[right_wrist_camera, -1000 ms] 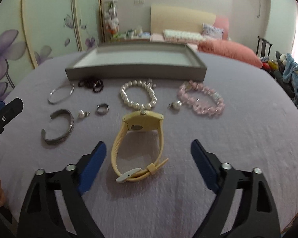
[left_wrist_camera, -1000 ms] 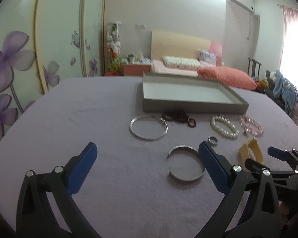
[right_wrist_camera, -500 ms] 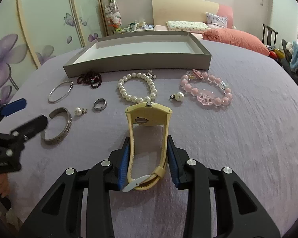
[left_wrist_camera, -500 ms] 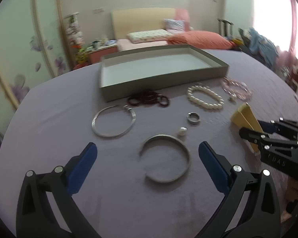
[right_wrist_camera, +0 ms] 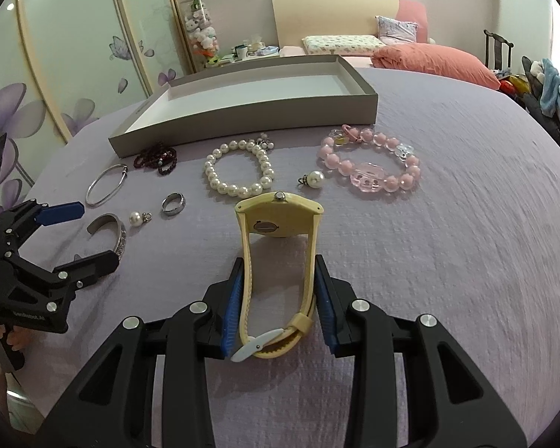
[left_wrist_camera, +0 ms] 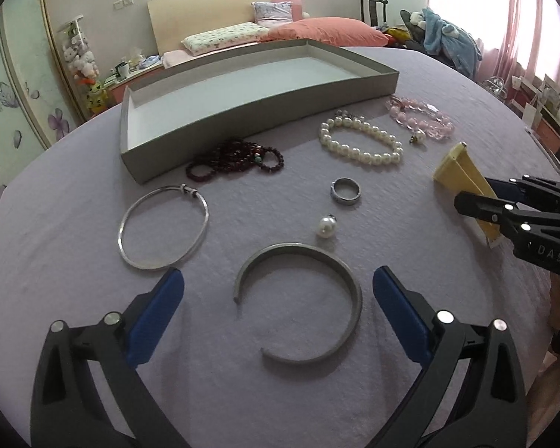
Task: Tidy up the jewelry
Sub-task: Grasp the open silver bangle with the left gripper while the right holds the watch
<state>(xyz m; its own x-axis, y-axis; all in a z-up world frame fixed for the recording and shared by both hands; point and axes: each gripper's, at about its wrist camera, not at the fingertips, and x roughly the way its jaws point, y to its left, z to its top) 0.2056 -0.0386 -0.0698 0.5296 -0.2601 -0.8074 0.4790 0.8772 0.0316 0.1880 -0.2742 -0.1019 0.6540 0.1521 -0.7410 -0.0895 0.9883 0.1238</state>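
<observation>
A yellow watch (right_wrist_camera: 278,216) stands on its strap on the lilac cloth, and my right gripper (right_wrist_camera: 279,298) is shut on the strap near the buckle. The left wrist view shows the watch (left_wrist_camera: 459,171) at the right, with the right gripper (left_wrist_camera: 478,201) on it. My left gripper (left_wrist_camera: 278,283) is open, its blue fingers either side of a grey open cuff bracelet (left_wrist_camera: 351,298) lying flat. The grey tray (left_wrist_camera: 242,123) at the back holds nothing.
Between cuff and tray lie a thin silver bangle (left_wrist_camera: 164,231), dark red beads (left_wrist_camera: 235,156), a pearl bracelet (left_wrist_camera: 358,142), a pink bead bracelet (left_wrist_camera: 422,119), a ring (left_wrist_camera: 345,190) and a pearl pendant (left_wrist_camera: 325,227). A bed and wardrobe stand behind the table.
My right gripper closed onto the watch strap and has held still since. My left gripper moved closer and lower over the cuff, which now lies between its fingers.
</observation>
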